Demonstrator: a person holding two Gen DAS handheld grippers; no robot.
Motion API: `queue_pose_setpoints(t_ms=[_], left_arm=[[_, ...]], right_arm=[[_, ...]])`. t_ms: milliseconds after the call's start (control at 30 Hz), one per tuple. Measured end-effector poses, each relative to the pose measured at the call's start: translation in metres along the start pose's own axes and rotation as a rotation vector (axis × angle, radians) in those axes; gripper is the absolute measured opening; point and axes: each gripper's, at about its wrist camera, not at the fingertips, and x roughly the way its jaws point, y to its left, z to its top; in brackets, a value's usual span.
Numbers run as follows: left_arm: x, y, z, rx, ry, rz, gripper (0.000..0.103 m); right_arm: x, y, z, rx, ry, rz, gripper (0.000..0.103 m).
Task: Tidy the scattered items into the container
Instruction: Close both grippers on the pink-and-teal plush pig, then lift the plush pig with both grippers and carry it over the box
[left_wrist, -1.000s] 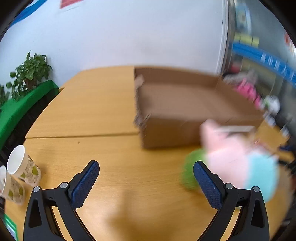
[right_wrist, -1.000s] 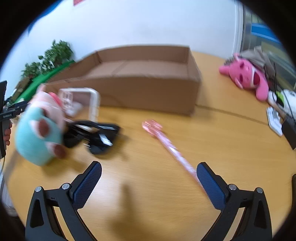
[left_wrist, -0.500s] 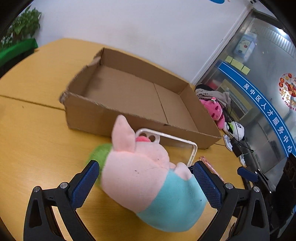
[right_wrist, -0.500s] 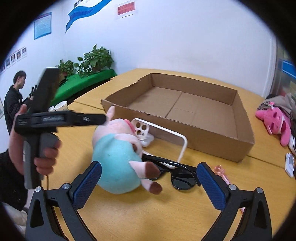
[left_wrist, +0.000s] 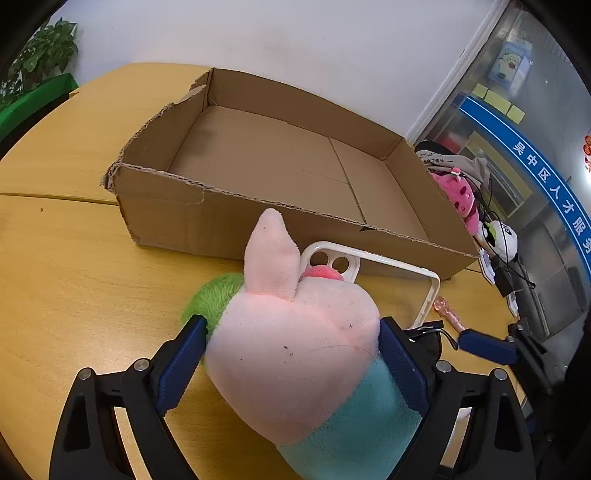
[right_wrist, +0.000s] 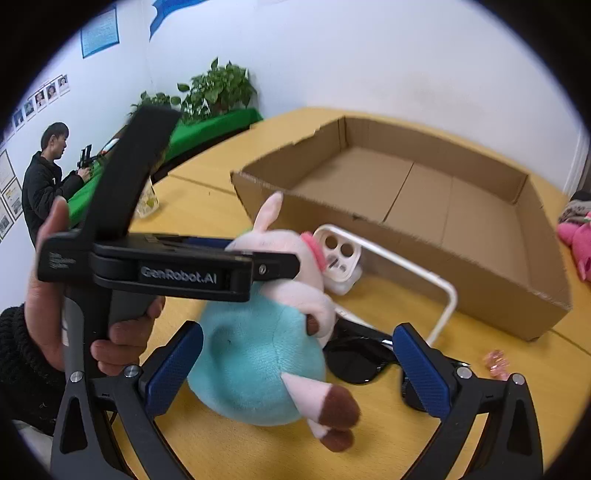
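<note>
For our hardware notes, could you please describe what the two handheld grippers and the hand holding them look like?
Both grippers are black frames with silver screws and blue ribbed pads on the fingers. The left gripper has a black body printed "GenRobot.AI" in pale letters, a grey pistol grip and a tall black upright part. The bare left hand wears a black knitted sleeve. The right gripper looks the same. No cables are visible.

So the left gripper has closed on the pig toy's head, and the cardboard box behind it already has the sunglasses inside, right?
Not quite. The left gripper does clamp the pig toy, but the cardboard box holds nothing. The right wrist view shows the sunglasses lying on the table in front of it.
</note>
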Motion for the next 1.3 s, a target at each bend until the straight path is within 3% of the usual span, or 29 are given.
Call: queue_pose_setpoints(t_ms=[167,300,567,733,867,1033,1300], left_arm=[[0.004,0.005,0.000,-0.008,0.021,-0.032,0.094],[0.002,0.010,0.000,-0.011,0.036,-0.053,0.091],[-0.011,0.014,-0.004,-0.022,0.030,-0.074,0.078],[-0.025,0.010,-0.009,-0.029,0.029,-0.046,0.074],[-0.043,0.005,-0.007,-0.030,0.002,-0.036,0.074],[-0.072,-0.020,0.009,0.052,-0.081,-0.008,0.074],[-0.103,-0.059,0.076,0.177,-0.200,-0.032,0.074]], right_arm=[[0.017,-0.006,-0.002,0.068,0.030,0.092,0.096],[0.025,-0.001,-0.005,0.072,0.062,0.174,0.081],[0.020,0.007,-0.005,0.042,0.066,0.185,0.071],[0.014,0.011,-0.006,0.029,0.046,0.213,0.064],[0.002,0.017,-0.006,0.016,0.003,0.230,0.063],[-0.024,0.020,0.003,0.013,-0.085,0.238,0.063],[-0.062,0.009,0.051,-0.012,-0.243,0.168,0.063]])
